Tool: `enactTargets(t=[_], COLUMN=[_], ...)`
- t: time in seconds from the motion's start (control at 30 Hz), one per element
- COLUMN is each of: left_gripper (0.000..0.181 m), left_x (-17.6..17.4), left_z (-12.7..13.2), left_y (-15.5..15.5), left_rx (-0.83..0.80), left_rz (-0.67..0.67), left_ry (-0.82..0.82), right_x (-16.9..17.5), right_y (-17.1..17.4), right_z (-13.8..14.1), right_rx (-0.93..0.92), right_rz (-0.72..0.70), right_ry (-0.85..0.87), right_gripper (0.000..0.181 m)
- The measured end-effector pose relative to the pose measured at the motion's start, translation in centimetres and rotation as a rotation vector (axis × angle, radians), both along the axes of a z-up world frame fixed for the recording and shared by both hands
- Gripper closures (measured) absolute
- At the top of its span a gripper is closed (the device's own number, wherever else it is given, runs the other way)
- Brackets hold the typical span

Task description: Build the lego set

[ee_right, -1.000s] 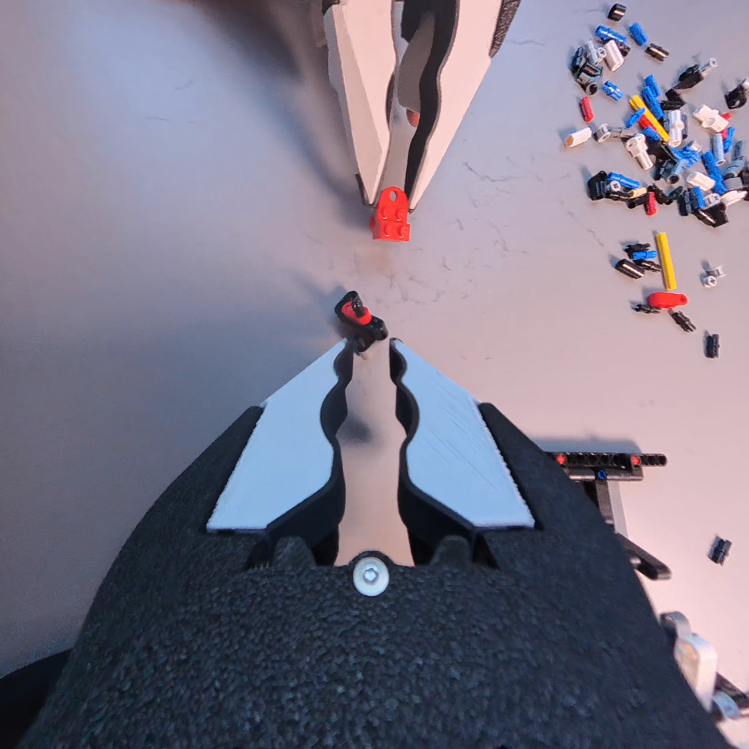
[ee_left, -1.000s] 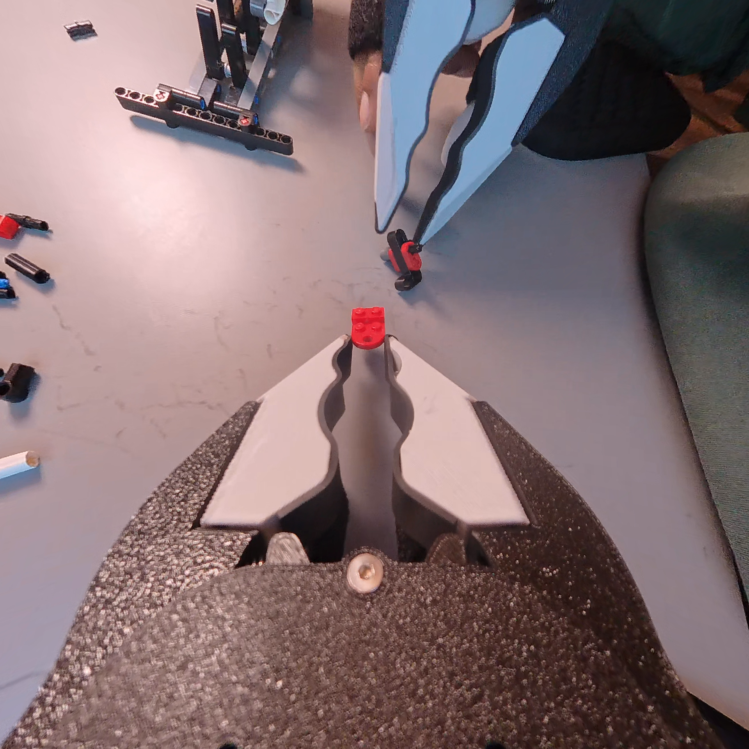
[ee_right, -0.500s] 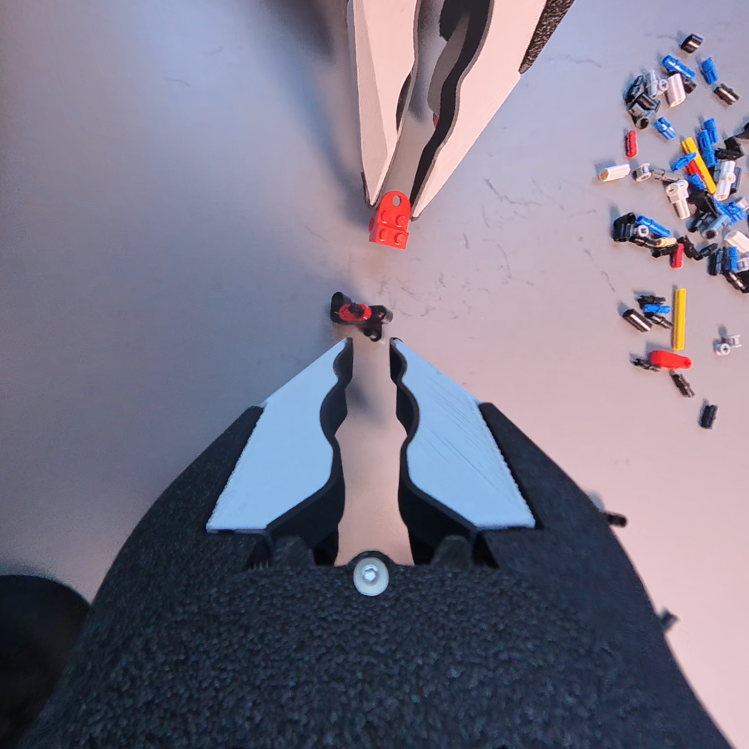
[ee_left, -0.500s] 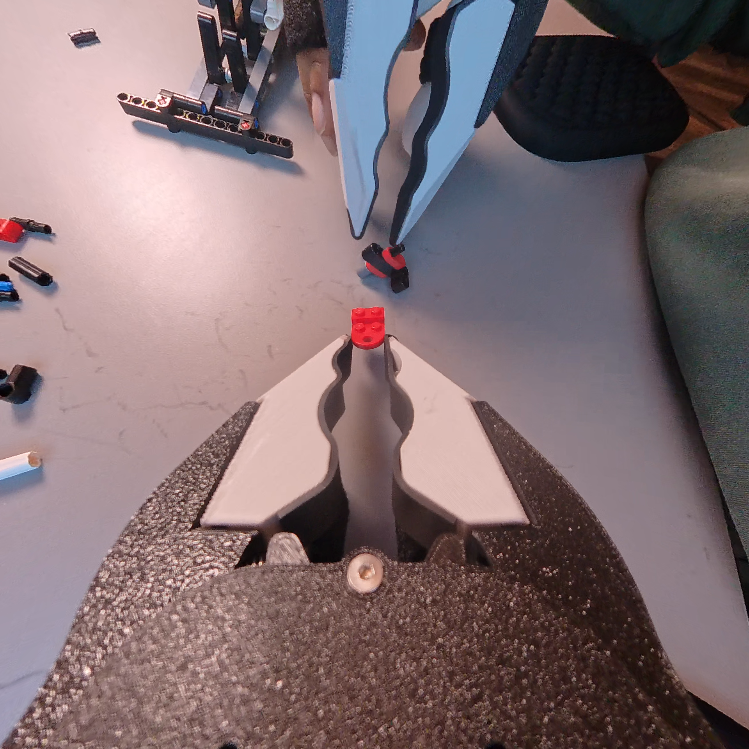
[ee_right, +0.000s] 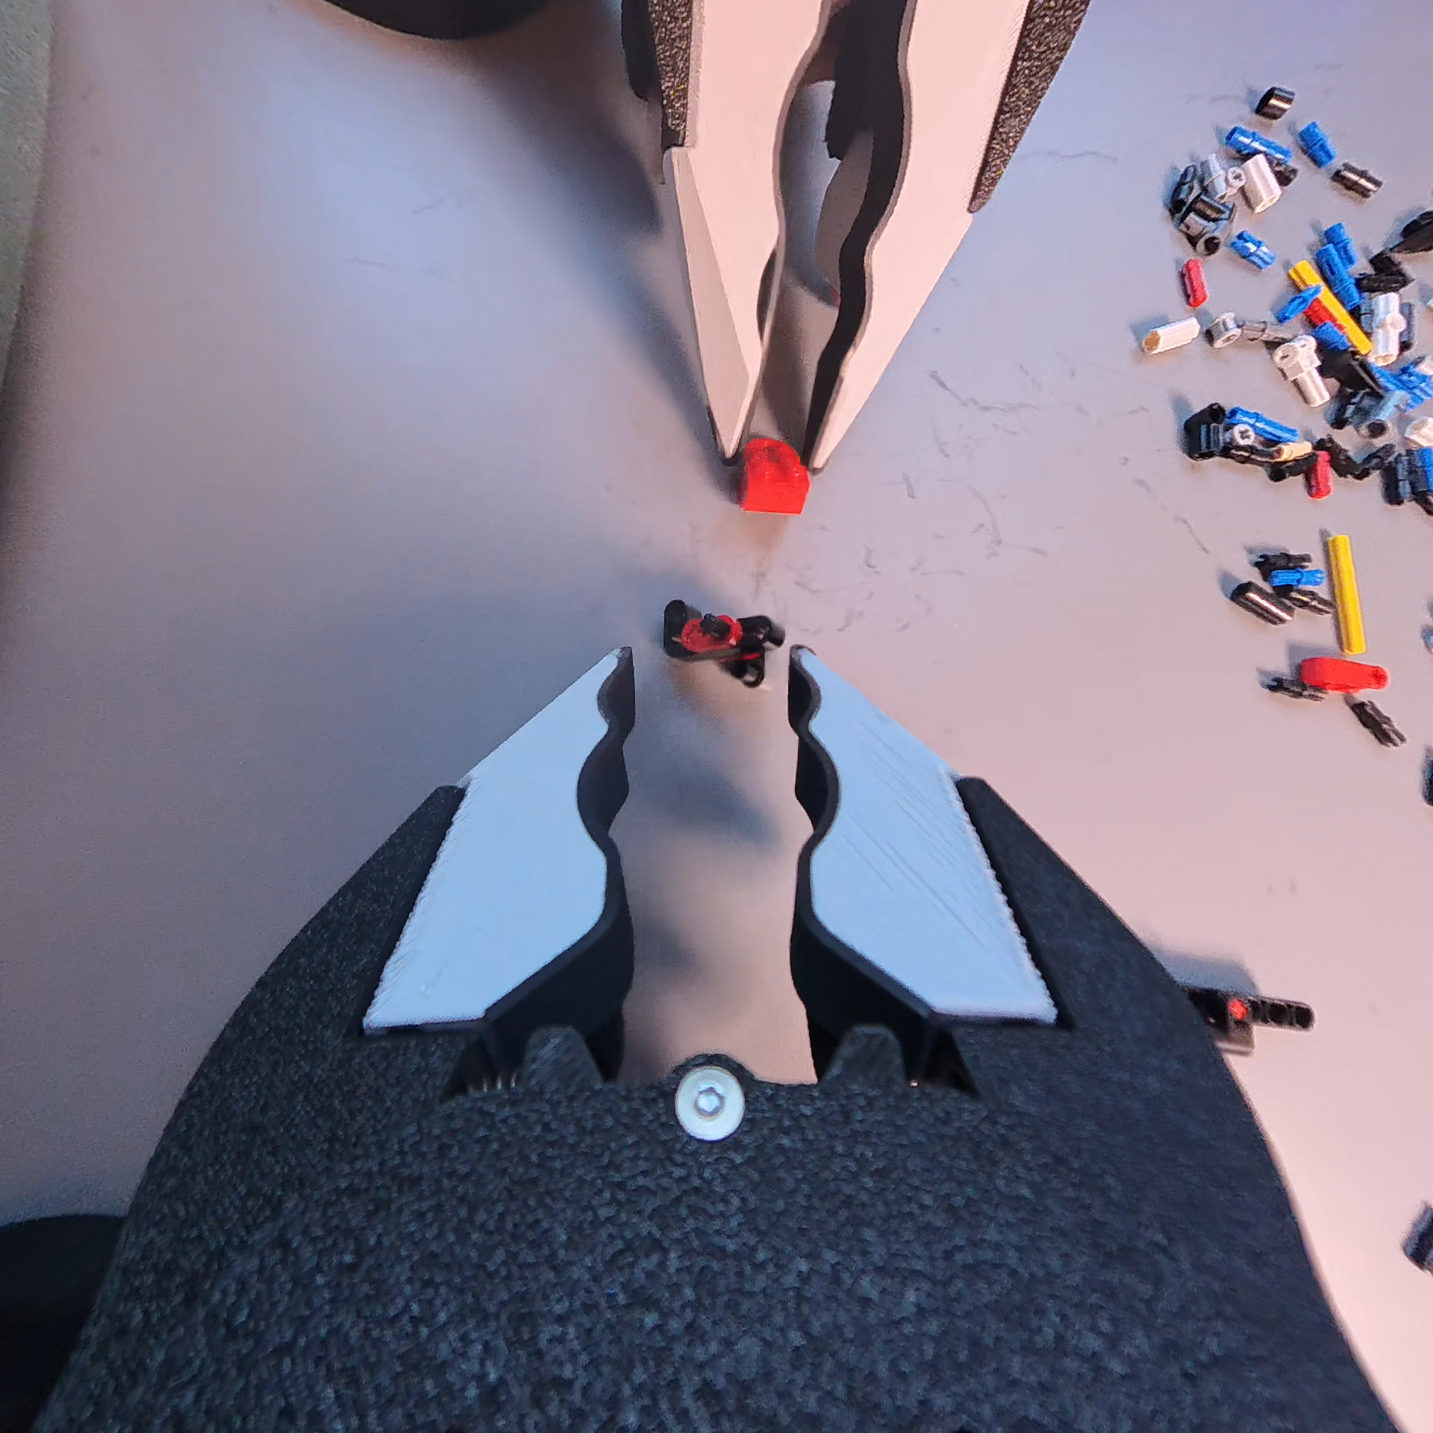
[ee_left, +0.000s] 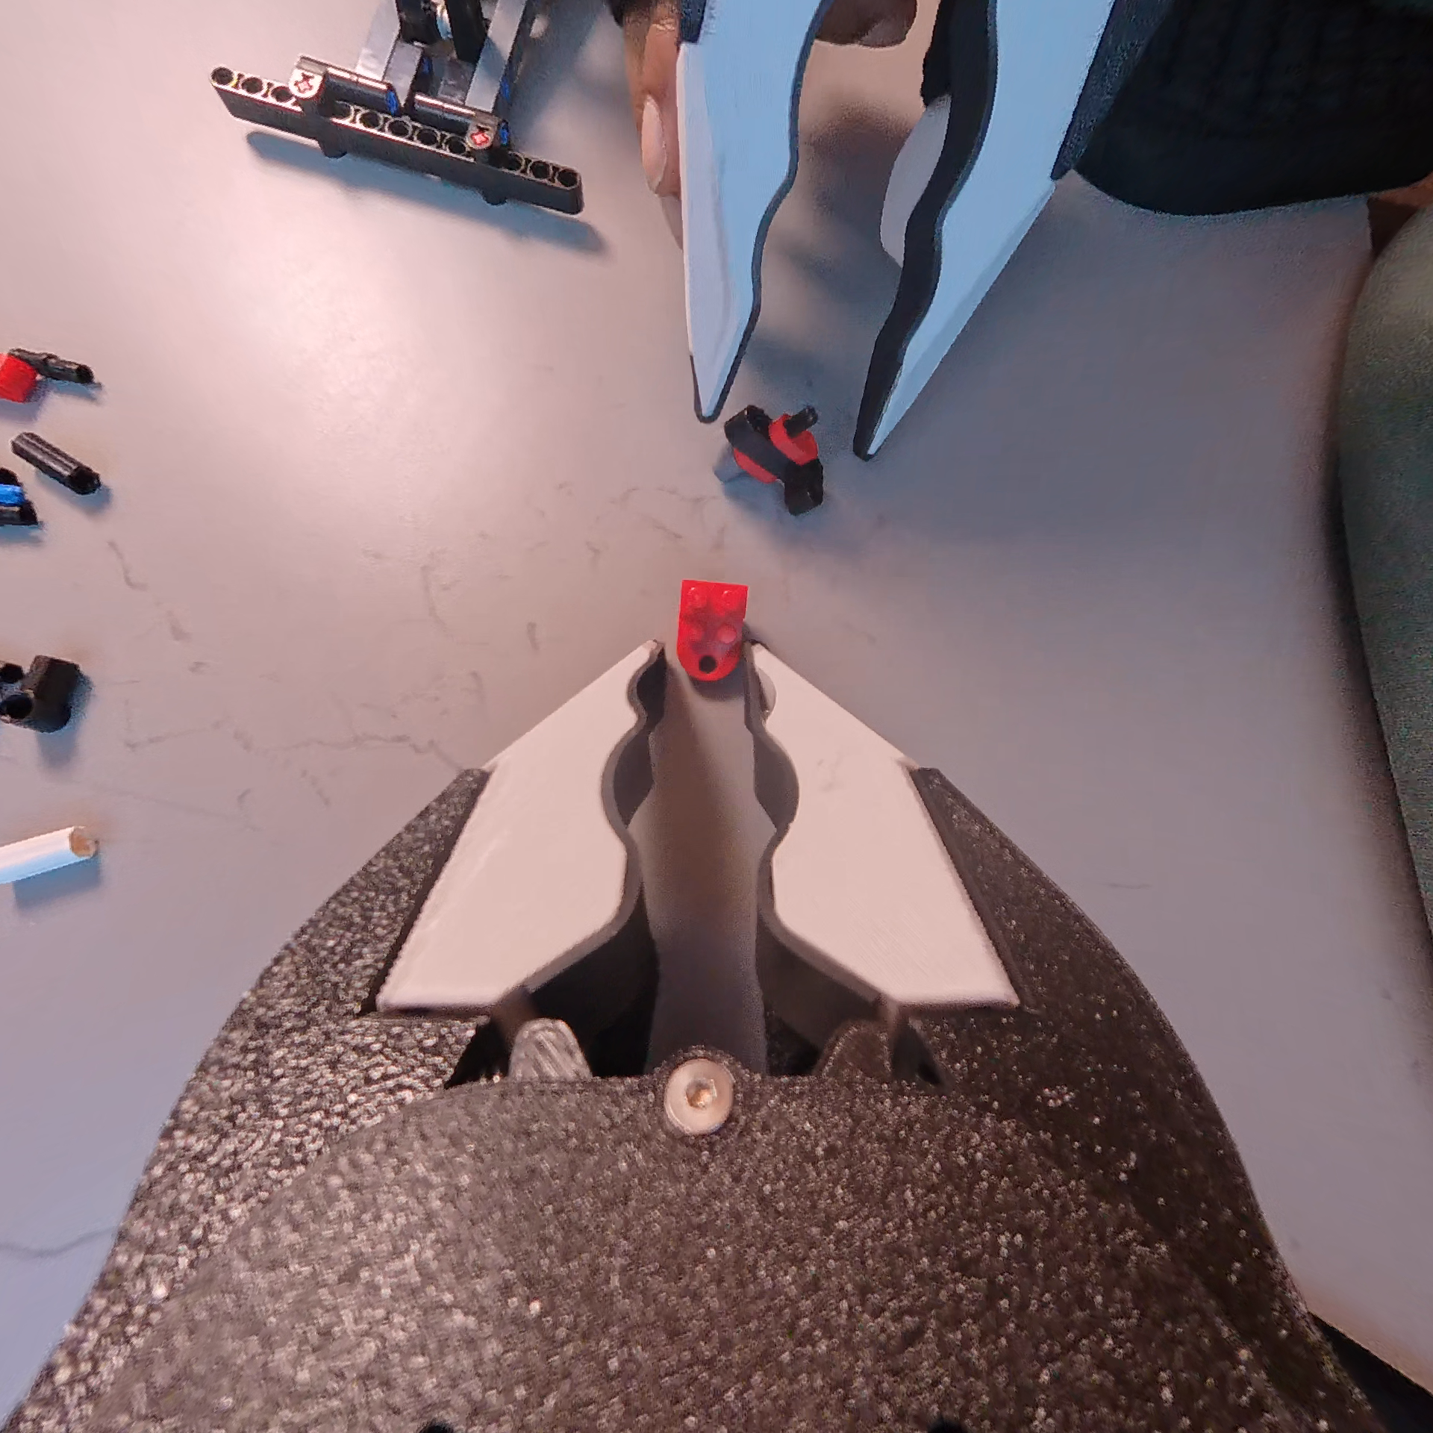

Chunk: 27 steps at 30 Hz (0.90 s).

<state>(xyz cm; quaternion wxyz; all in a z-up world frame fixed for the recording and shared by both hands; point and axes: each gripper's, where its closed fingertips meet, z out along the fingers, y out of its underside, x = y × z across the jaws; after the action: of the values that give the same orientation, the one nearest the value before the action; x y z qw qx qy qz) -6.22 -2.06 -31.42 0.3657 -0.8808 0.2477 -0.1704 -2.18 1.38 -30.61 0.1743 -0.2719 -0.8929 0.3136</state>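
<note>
Fingertips of the left gripper (ee_left: pixel 704 647) pinch a small red plate (ee_left: pixel 712 630) by its rounded, holed end, the studded half sticking out ahead of the tips just above the grey table (ee_left: pixel 388 543). Opposite it, the right gripper (ee_right: pixel 709 659) stands with its jaws apart and nothing between them, one tip on each side of a small black-and-red connector piece (ee_right: pixel 717 636) that lies on the table just ahead of the tips. I judge both parts to be light, rigid, smooth plastic: they will not crush, but they can pivot or squirt out of a shallow pinch, so the grip on the plate looks secure only as long as it stays square across the flat sides. The connector is knobbly, with pins jutting out; the best hold is probably across its thicker red-and-black middle, not the thin pins, which would let it roll. Farther off, a partly built black beam assembly (ee_left: pixel 403 116) sits at the far left, and a scatter of loose blue, black, white and yellow pieces (ee_right: pixel 1318 333) lies well apart to the side.
</note>
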Motion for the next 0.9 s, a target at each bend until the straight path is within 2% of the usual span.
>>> enactTargets(t=[0.07,0.17,0.3,0.5,0.63,0.7,0.77,0.9], left_gripper=[0.157,0.151,0.150,0.153,0.157,0.161,0.163,0.168], left_x=[-0.1,-0.4,-1.3,-0.4,0.2,0.0,-0.3,-0.4], left_z=[0.0,0.2,2.2,7.4,10.5,12.3,13.1,13.1], left_y=[0.0,0.0,0.5,1.4,1.9,2.0,2.3,2.8], left_rx=[-0.002,0.016,0.087,0.292,0.340,0.366,0.363,0.348], left_rz=[0.001,0.008,0.054,0.071,0.116,0.138,0.179,0.226], left_ry=[-0.001,-0.002,-0.091,-0.322,-0.600,-0.763,-0.866,-0.920], right_x=[-0.1,-0.1,-0.2,-3.1,-4.3,-4.7,-5.0,-5.6], right_y=[-0.3,-0.5,-0.5,0.7,0.6,0.6,0.5,0.1], right_z=[-0.3,-0.6,0.5,6.9,10.7,11.4,11.7,11.4], right_rx=[-0.018,-0.040,-0.121,-0.465,-0.643,-0.642,-0.580,-0.374], right_rz=[-0.002,-0.003,-0.040,-0.252,-0.332,-0.363,-0.386,-0.403], right_ry=[-0.018,-0.028,0.005,0.241,0.401,0.471,0.542,0.666], right_gripper=[0.143,0.154,0.155,0.155,0.154,0.154,0.154,0.154])
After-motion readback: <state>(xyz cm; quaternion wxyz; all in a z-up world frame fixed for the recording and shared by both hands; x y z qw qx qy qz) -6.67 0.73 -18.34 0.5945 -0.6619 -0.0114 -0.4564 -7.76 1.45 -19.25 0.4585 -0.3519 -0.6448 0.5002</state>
